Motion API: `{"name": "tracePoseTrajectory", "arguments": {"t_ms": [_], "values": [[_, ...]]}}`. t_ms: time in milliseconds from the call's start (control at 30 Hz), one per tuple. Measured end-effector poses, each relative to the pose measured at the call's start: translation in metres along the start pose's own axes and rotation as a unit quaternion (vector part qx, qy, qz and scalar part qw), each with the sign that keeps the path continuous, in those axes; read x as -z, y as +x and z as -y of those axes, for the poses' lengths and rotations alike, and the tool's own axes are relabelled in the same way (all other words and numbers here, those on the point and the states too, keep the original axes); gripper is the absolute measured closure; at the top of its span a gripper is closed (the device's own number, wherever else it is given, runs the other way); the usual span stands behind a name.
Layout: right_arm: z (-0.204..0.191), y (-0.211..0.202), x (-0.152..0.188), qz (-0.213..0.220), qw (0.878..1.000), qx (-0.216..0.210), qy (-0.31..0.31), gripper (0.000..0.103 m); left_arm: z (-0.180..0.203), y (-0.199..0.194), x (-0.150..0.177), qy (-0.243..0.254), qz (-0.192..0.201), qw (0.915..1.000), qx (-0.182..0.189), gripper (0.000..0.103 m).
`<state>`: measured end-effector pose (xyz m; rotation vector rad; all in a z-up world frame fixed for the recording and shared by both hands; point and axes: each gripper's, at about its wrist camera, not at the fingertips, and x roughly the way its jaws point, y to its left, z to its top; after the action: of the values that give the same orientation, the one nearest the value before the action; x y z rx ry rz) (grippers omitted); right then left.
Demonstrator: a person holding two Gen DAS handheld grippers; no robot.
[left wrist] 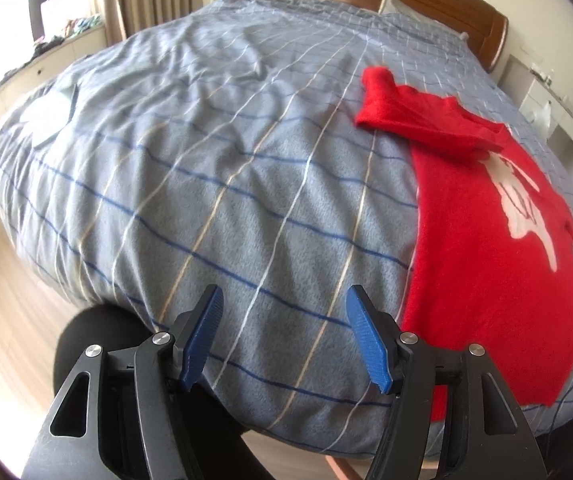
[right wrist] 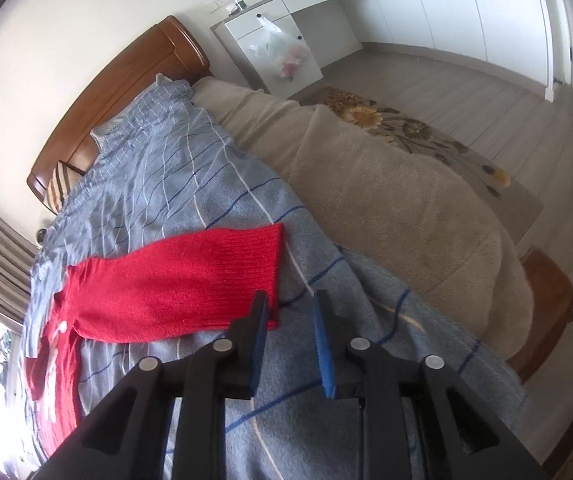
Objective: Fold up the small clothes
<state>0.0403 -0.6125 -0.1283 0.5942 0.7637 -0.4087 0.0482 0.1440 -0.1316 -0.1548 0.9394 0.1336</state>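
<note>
A red knitted sweater (left wrist: 494, 248) with a white pattern lies flat on the blue-grey checked blanket (left wrist: 206, 160), at the right of the left wrist view. One sleeve (left wrist: 406, 112) is folded across its top. My left gripper (left wrist: 284, 292) hovers open over bare blanket just left of the sweater's hem, with nothing between its blue pads. In the right wrist view the other sleeve (right wrist: 190, 280) stretches out from the sweater's body (right wrist: 58, 360), with its ribbed cuff beside my right gripper (right wrist: 291, 296). That gripper's jaws stand slightly apart, and only blanket shows between them.
A beige fleece blanket (right wrist: 386, 200) covers the bed's right side, with the wooden headboard (right wrist: 126, 76) behind. A white cabinet (right wrist: 278, 48) stands by the wall. A pale round item (left wrist: 50, 114) lies at the bed's far left. A person's dark-clad leg (left wrist: 86, 340) is by the near edge.
</note>
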Motion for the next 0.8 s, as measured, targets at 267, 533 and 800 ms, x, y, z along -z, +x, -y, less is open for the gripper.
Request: {"name": "tracePoseTrajectory", "arguments": {"t_ms": [267, 533, 800], "values": [[-0.068, -0.062, 0.007, 0.087, 0.992, -0.037, -0.086, 0.043, 0.083, -0.024, -0.102, 0.171, 0.080, 0.9786, 0.082, 0.030], [-0.156, -0.043, 0.100, 0.047, 0.974, -0.128, -0.179, 0.039, 0.203, 0.042, -0.153, 0.365, -0.009, 0.9149, 0.173, 0.036], [-0.177, -0.024, 0.148, 0.005, 0.967, -0.138, -0.214, 0.039, 0.254, 0.096, -0.122, 0.475, -0.037, 0.8722, 0.113, 0.101]]}}
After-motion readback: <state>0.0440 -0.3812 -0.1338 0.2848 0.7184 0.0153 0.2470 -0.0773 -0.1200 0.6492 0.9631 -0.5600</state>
